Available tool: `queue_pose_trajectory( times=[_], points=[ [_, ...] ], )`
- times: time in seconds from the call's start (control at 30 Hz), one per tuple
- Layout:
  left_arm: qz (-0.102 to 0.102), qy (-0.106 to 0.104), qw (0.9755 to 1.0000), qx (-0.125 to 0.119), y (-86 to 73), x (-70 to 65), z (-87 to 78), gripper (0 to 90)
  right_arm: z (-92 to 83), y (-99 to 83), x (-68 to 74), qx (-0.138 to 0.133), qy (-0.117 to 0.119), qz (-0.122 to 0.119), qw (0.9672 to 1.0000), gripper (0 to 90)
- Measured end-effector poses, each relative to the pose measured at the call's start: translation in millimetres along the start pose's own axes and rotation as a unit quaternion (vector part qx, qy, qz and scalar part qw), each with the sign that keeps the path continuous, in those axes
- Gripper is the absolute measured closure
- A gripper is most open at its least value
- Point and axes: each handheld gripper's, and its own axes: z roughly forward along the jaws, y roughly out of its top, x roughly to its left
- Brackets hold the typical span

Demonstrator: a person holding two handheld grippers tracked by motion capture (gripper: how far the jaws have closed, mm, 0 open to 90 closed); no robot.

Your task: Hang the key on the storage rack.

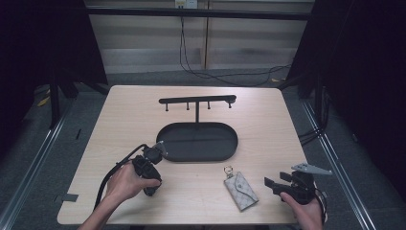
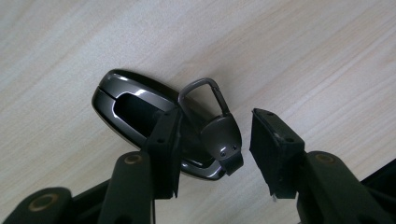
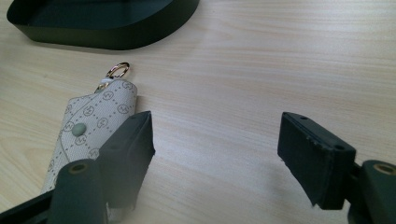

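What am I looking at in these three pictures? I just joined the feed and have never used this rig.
A person at a table holds a two-jaw gripper in each hand. The high view looks down from above; each of the other two comes from a camera riding on a gripper, looking along its black jaws. On the table stand a black tray with a hook rack behind it, and a patterned key pouch lies near the right gripper. The left gripper has a car key fob between its open jaws; a pad seems to touch it. The right gripper is open beside the pouch.
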Motion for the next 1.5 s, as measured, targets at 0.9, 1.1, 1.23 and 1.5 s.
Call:
queue_pose_trajectory(
  times=[0.9, 1.1, 1.23, 1.5],
  points=[
    [0.009, 0.057, 0.9983, -0.002, -1.9, -12.1, 1.9, 60.5, 0.8, -0.3, -1.0, 0.004, -0.002, 0.004, 1.0, 26.6],
    [0.024, 0.054, 0.9982, 0.013, -0.7, -13.0, 0.5, 66.2, 1.2, -0.2, -1.1, 0.005, -0.001, 0.006, 1.0, 26.6],
    [0.026, 0.047, 0.9985, 0.014, -1.1, -12.1, 0.5, 67.1, 1.0, -0.4, -1.9, 0.005, -0.001, 0.006, 1.0, 26.6],
    [0.037, 0.01, 0.9991, 0.017, -2.6, -3.4, -1.0, 70.0, 1.5, -0.4, -1.8, 0.007, -0.003, 0.009, 0.9999, 26.7]
  ],
)
